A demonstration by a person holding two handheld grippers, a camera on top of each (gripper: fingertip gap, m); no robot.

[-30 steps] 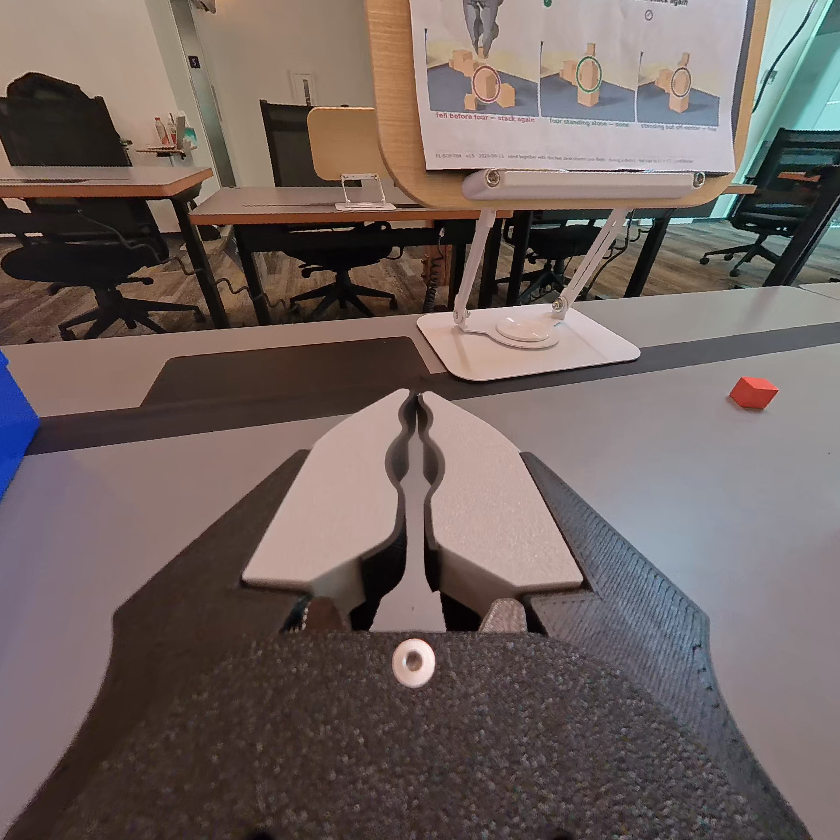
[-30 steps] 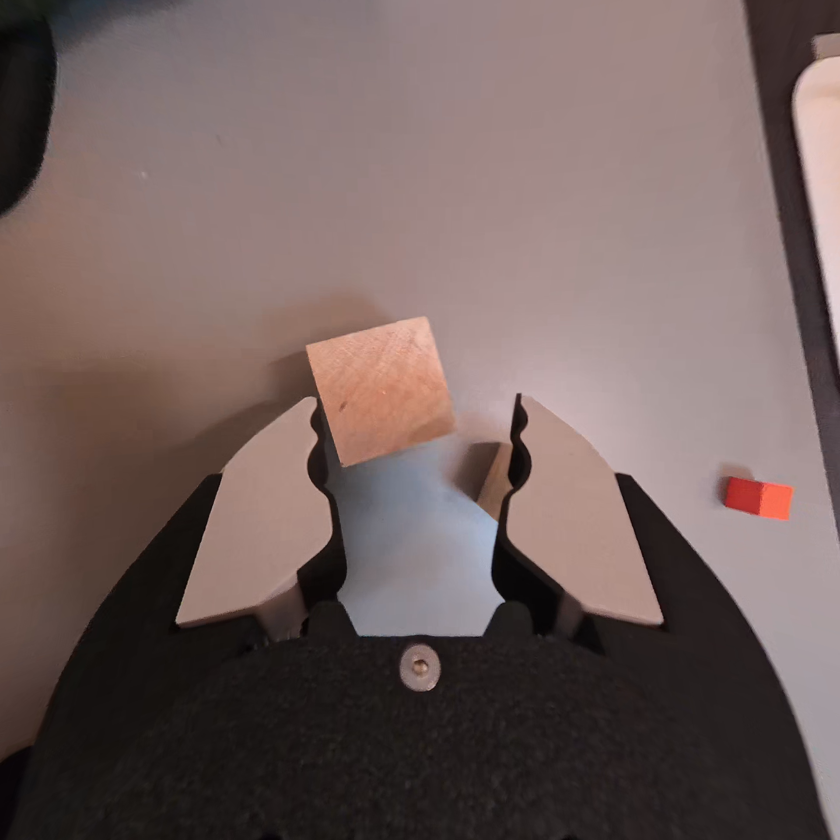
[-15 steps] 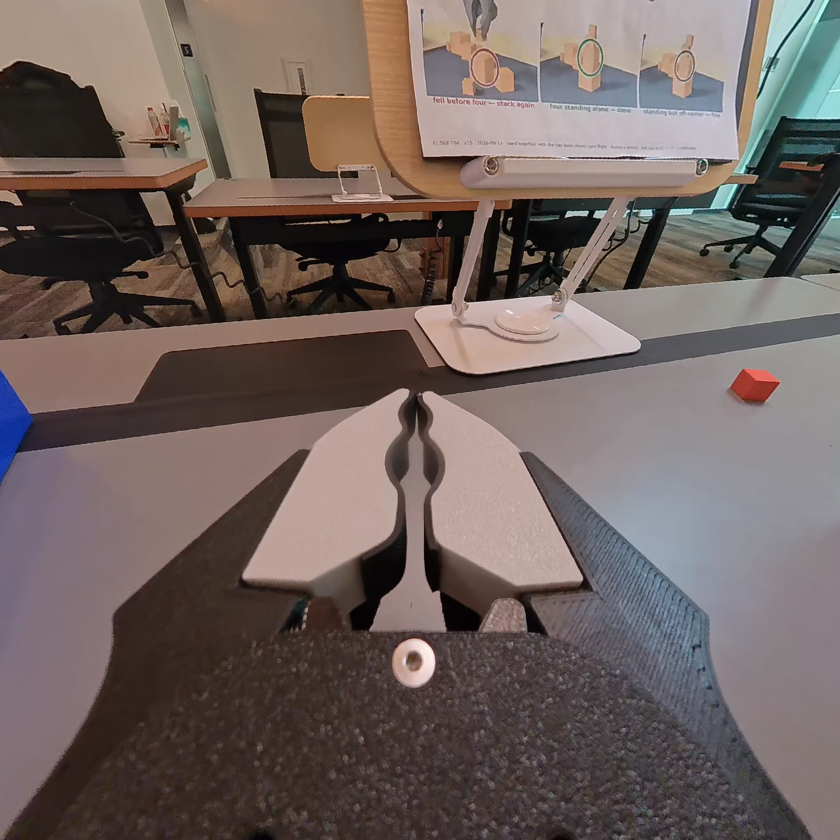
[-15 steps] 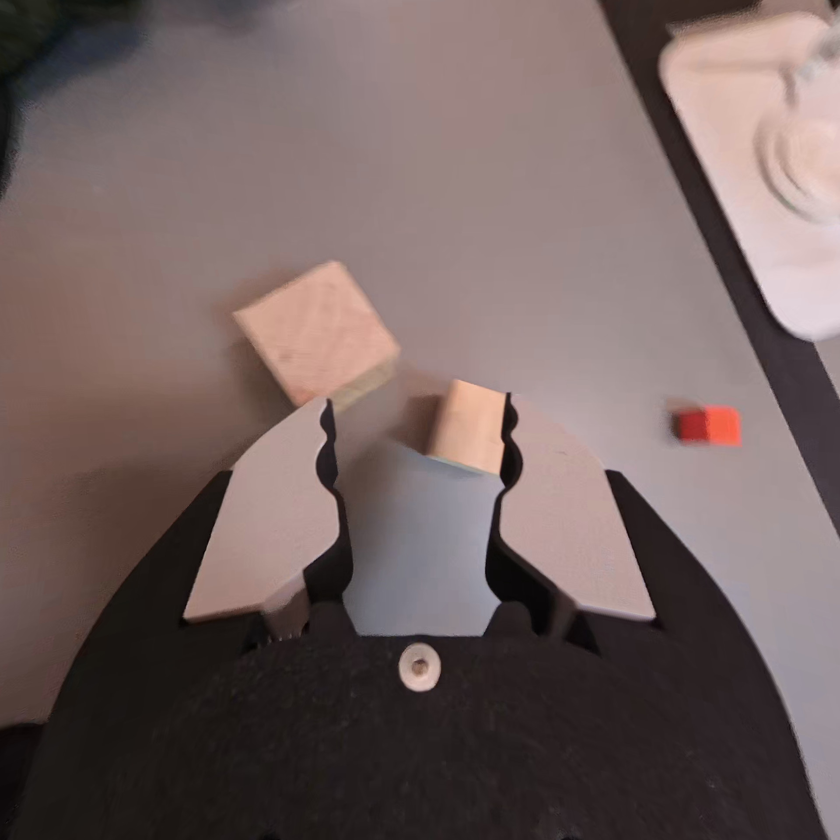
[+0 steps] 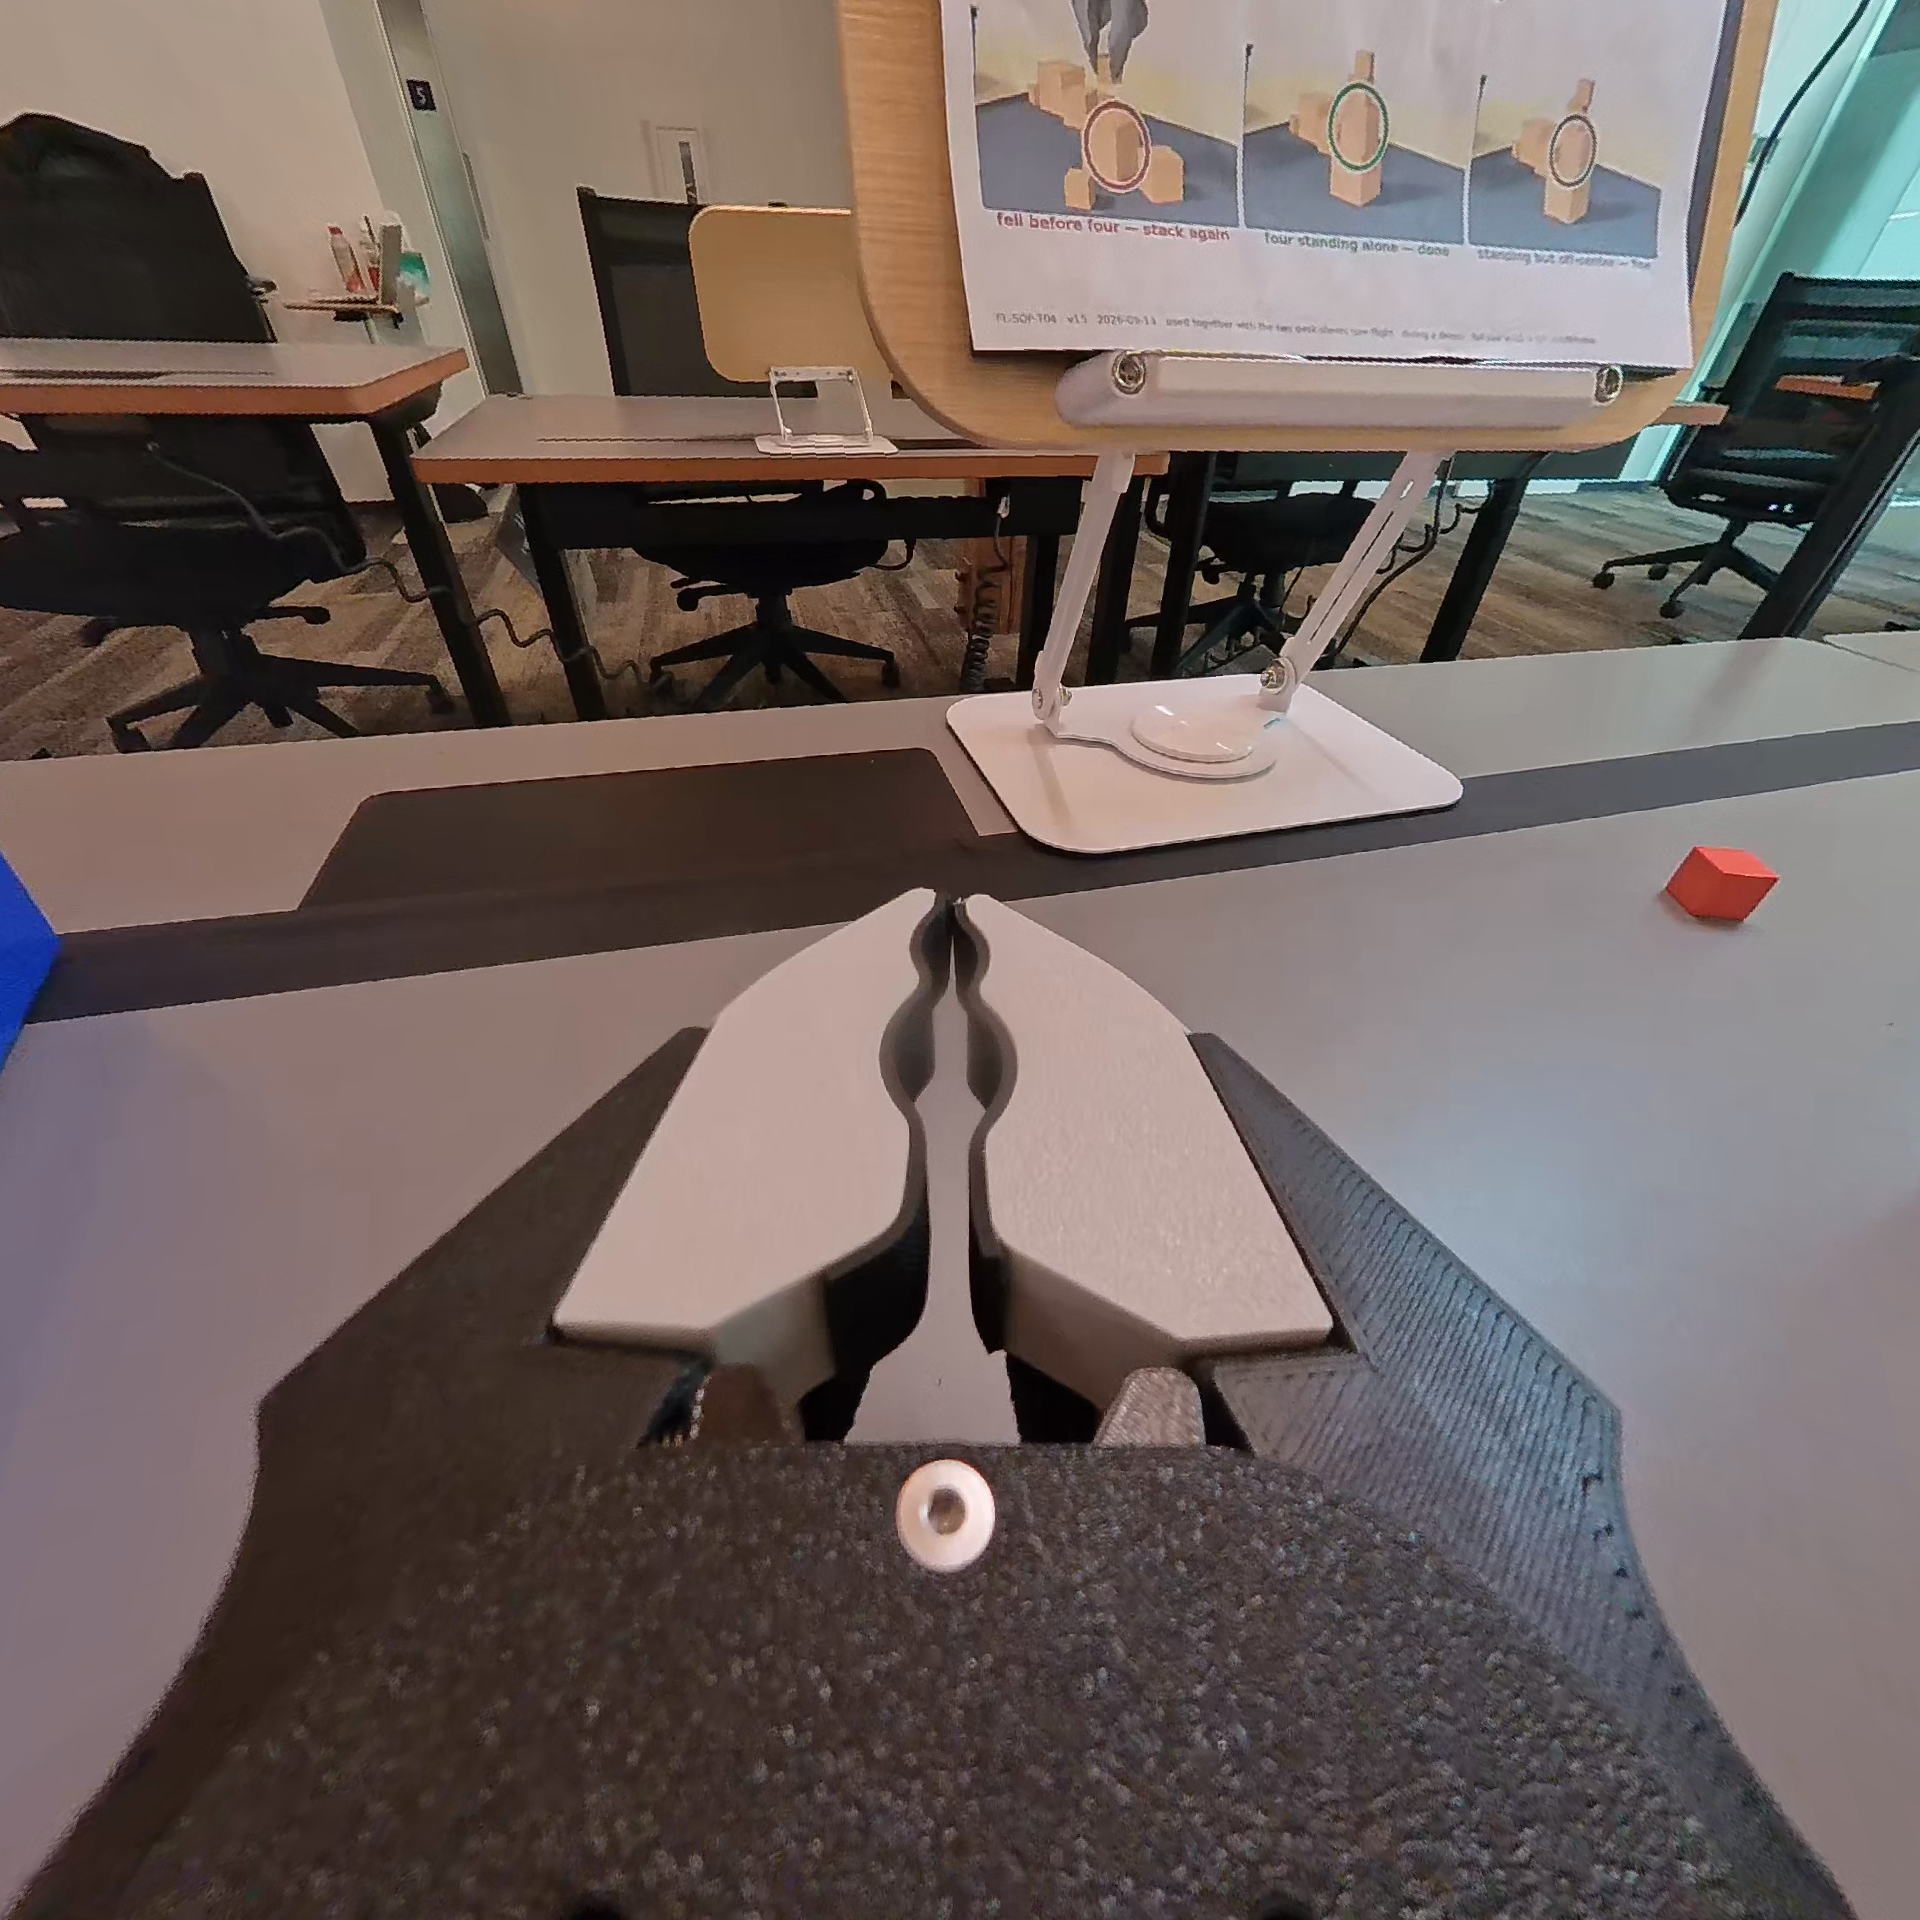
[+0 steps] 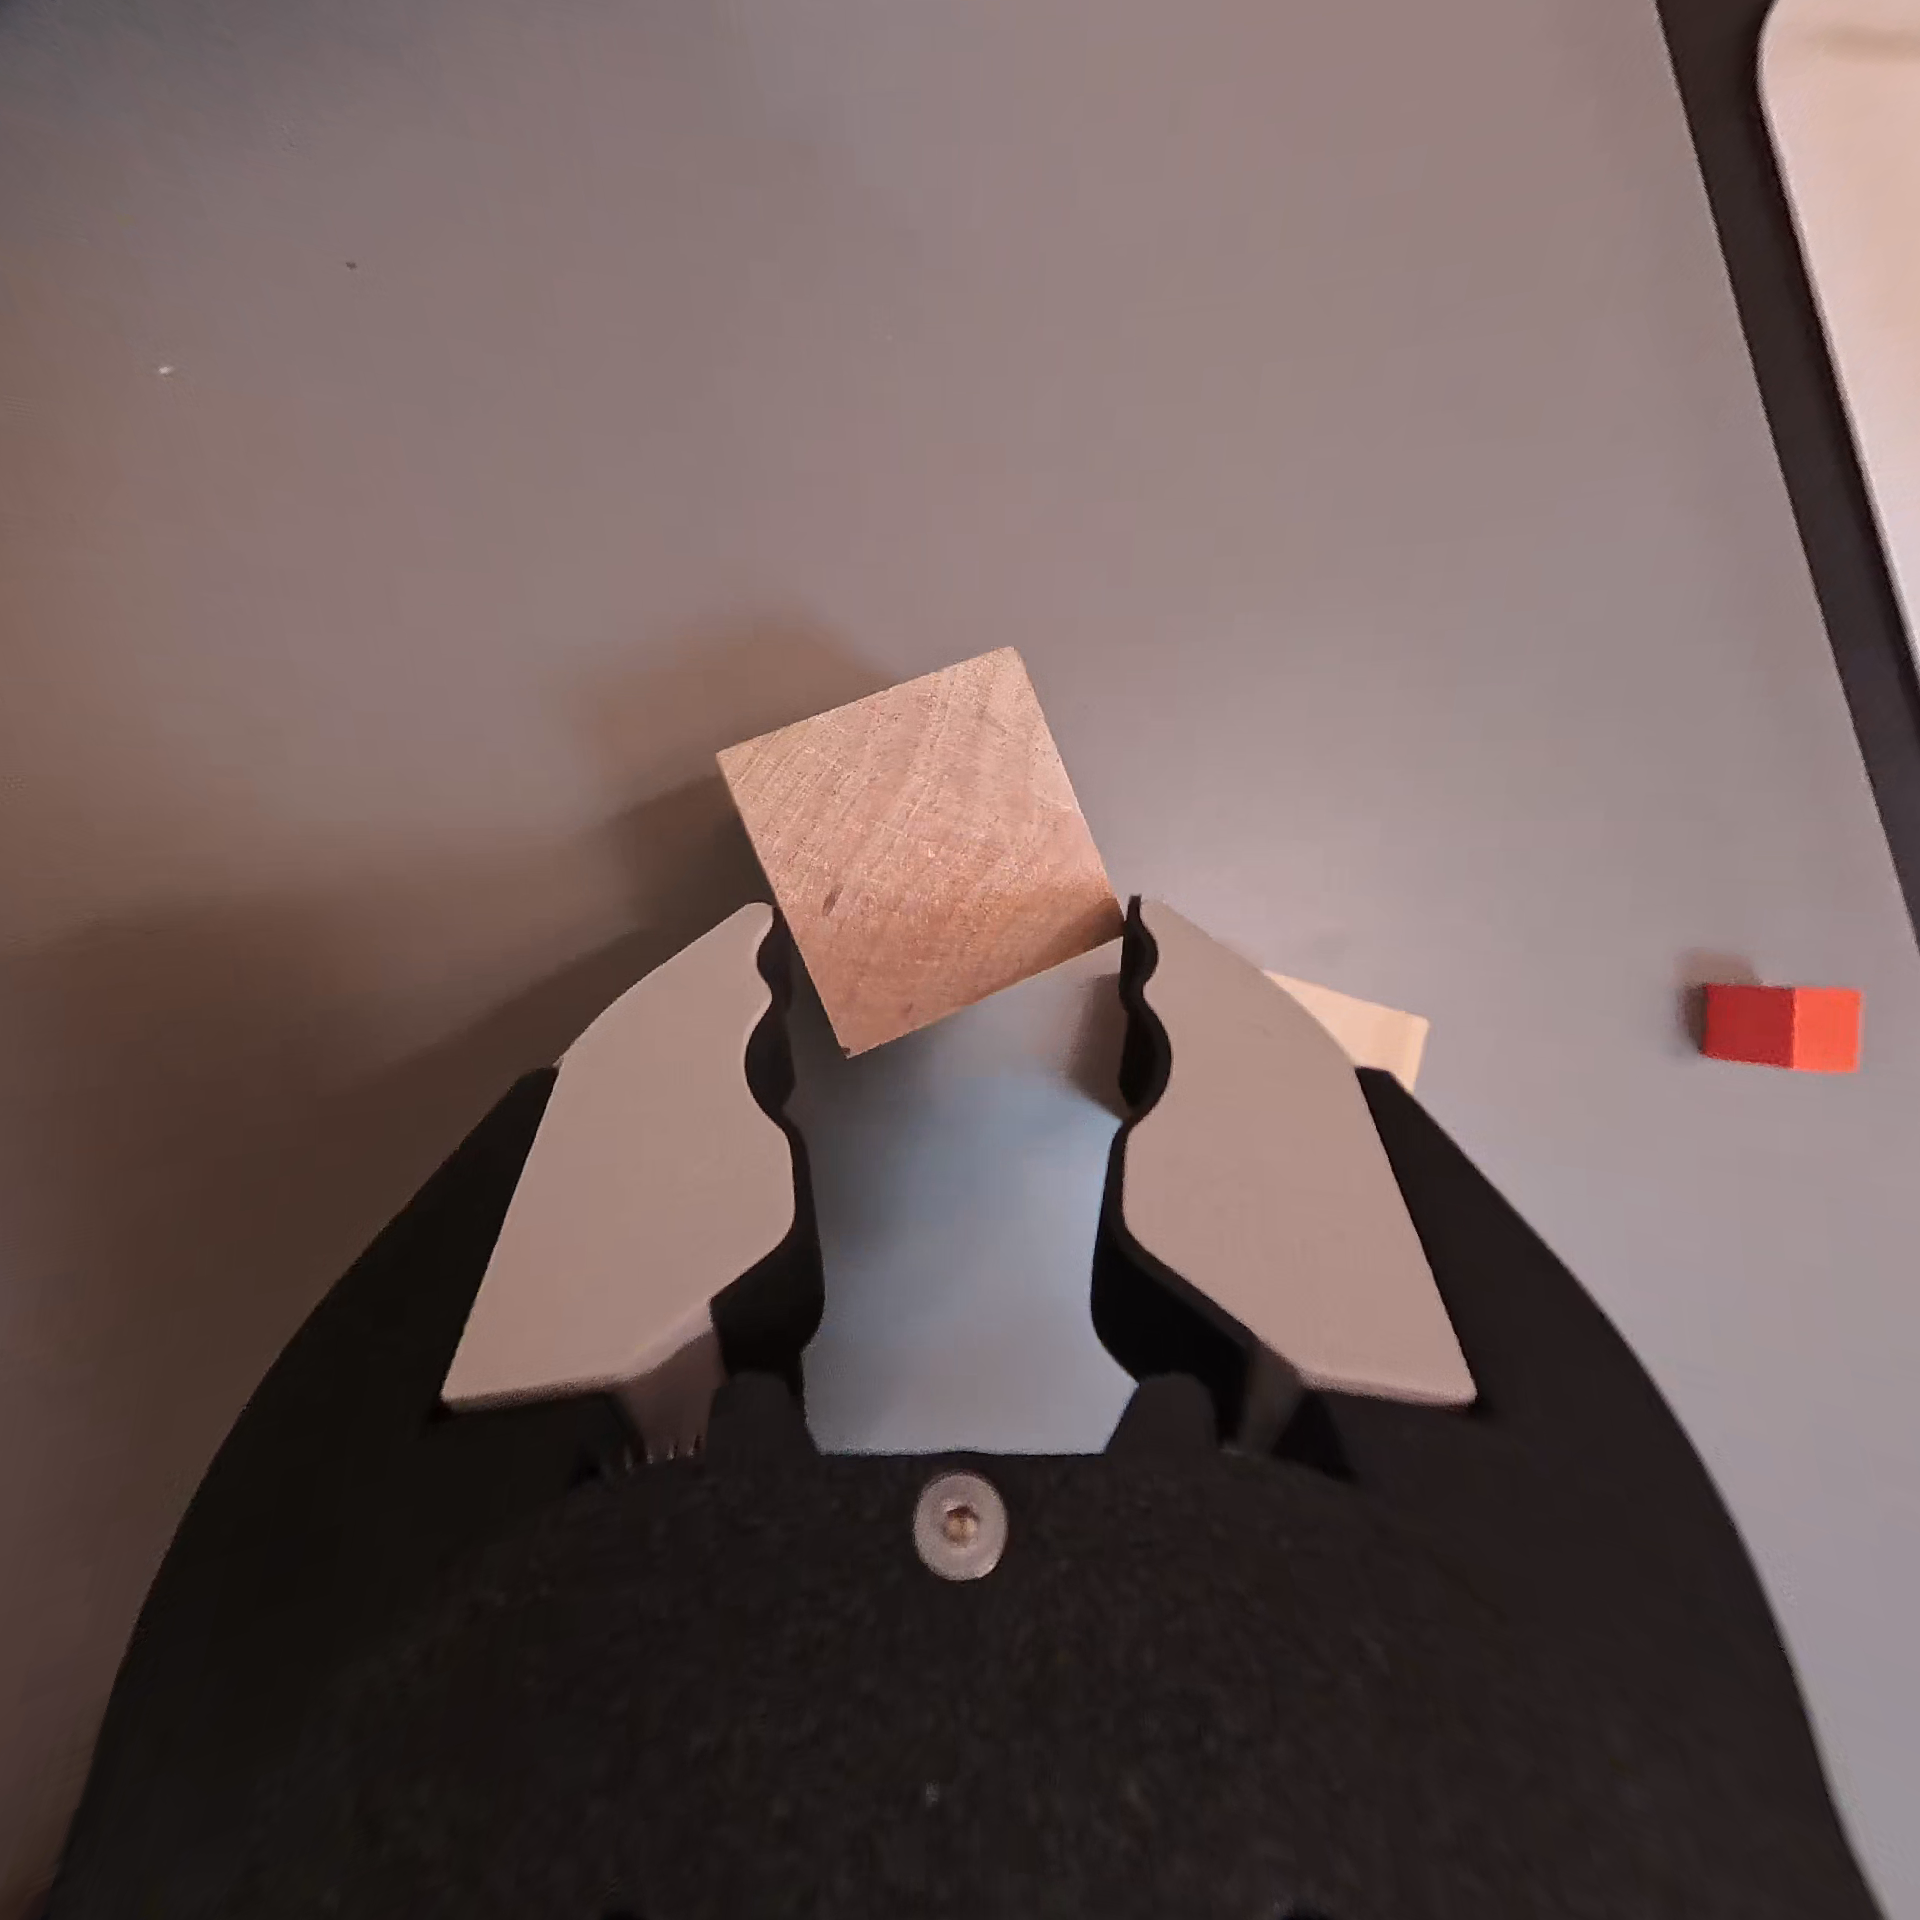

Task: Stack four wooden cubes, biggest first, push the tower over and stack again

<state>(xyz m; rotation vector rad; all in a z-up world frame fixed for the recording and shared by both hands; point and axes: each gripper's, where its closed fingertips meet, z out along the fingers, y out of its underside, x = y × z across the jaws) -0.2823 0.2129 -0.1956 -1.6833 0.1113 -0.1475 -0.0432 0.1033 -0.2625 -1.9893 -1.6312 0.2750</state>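
Straddling a wooden cube (image 6: 920,847), the right hand-held gripper (image 6: 951,914) points down at the grey tabletop (image 6: 935,364) with its jaws apart. The cube sits turned at an angle between the two fingertips; its right corner meets the tip of the right finger (image 6: 1138,925), and its left edge lies right at the left finger (image 6: 753,930), though I cannot tell whether the pads truly press on it. A second, paler wooden block (image 6: 1351,1023) peeks out from behind the right finger, just beside it. A small red block (image 6: 1782,1027) lies on the tabletop farther to the right, apart from both. A white stand base (image 6: 1860,436) shows at the right edge.

The left hand-held gripper (image 5: 954,909) is clenched, its fingers closed together on nothing, above the tabletop. Ahead of it stands the white base (image 5: 1205,774) of a stand carrying a wooden board with a printed sheet (image 5: 1330,166). The red block (image 5: 1720,883) lies off to its right, and a blue object (image 5: 21,956) shows at the left edge.
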